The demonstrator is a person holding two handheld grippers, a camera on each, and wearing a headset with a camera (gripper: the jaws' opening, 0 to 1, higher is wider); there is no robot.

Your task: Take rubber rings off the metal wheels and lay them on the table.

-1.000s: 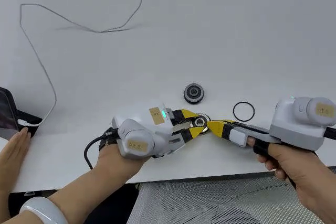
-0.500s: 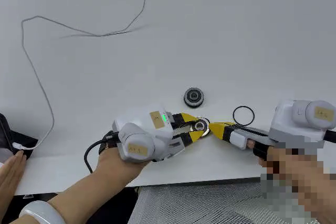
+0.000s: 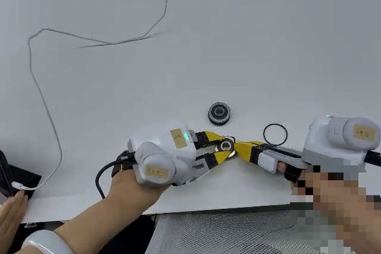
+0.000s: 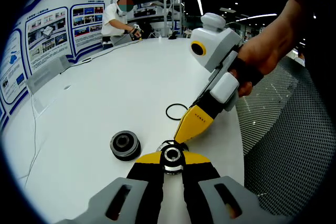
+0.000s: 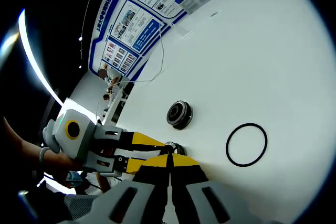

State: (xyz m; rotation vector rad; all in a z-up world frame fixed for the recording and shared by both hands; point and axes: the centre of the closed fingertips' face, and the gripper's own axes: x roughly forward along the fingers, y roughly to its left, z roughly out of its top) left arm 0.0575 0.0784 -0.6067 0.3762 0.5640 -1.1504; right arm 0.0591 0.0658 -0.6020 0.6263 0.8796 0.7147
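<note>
Left gripper view, left hand-held gripper (image 4: pixel 172 159) clamps metal wheel (image 4: pixel 172 154), right hand-held gripper (image 4: pixel 184 132) pinched at rim — catch hidden.

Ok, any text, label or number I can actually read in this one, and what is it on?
Nothing here can be read.
Two yellow stickers on the left gripper: print too small to read.
Yellow sticker on the right gripper: too small to read.
Marks on the right gripper's yellow finger: blurred.
Wall posters in both gripper views: blurred.
</note>
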